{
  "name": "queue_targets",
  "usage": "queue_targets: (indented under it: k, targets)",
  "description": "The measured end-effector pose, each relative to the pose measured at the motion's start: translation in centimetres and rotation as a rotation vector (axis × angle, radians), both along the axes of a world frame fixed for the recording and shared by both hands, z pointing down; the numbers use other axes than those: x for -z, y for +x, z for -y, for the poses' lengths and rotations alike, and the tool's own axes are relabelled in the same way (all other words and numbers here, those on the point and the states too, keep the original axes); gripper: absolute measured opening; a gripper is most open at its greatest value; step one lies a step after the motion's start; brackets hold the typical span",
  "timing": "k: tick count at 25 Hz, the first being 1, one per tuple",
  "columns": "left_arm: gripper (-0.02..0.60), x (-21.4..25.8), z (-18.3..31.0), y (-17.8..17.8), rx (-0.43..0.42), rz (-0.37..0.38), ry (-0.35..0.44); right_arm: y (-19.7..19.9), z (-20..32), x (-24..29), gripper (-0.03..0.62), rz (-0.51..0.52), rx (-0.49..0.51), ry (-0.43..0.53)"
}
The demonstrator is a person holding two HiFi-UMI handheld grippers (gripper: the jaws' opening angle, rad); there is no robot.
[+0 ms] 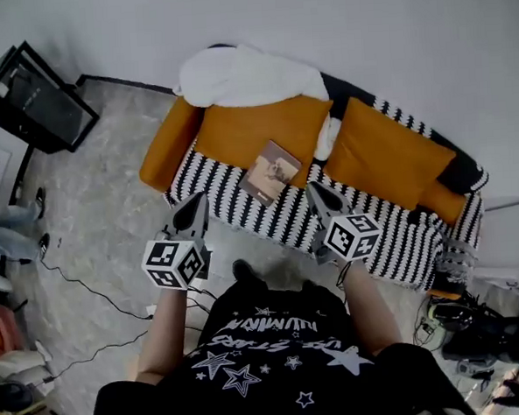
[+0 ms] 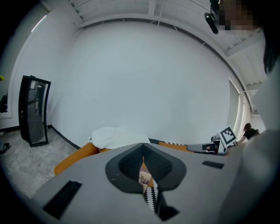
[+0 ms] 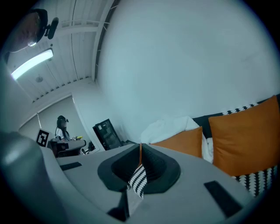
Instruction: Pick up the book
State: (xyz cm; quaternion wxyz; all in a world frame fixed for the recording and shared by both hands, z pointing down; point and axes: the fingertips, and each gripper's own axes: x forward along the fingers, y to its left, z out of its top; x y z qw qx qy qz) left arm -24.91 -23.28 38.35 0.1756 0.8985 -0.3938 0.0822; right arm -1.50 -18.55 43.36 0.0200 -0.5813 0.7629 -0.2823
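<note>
As the left gripper (image 1: 195, 213) hovers, the book (image 1: 270, 172) lies near, straight ahead.

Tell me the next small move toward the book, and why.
Probably open the tongs of the right gripper and ease it forward: the book lies free on the striped seat ahead, and this and the left gripper are shut, empty.

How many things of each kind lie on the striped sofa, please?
Large orange cushions: 2
Orange end bolsters: 2
White blanket: 1
Book: 1
Total: 6
</note>
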Motion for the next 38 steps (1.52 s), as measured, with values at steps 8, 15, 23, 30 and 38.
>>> queue_targets:
  k: [8, 15, 23, 30, 38]
  targets:
    - [0.009, -1.0, 2.7, -1.0, -0.123, -0.016, -0.024, -1.4, 0.1, -0.5, 0.029, -0.017, -0.14, -0.014]
    - [0.009, -2.0, 3.9, -0.7, -0.141, -0.033, -0.051, 0.1, -0.3, -0.9, 0.029, -0.031, -0.189, -0.056]
    - [0.009, -3.0, 5.4, 1.1, -0.125, -0.008, -0.093, 1.7, 4.2, -2.2, 0.029, 0.009, -0.174, -0.065]
    - [0.009, -2.9, 8.1, 4.6, -0.124, 0.023, -0.096, 4.2, 7.2, -3.0, 0.029, 0.031, -0.149, -0.07]
    - [0.009, -2.9, 10.7, 10.8, -0.135, 0.03, -0.099, 10.3, 9.5, -4.8, 0.029, 0.054, -0.164, -0.097]
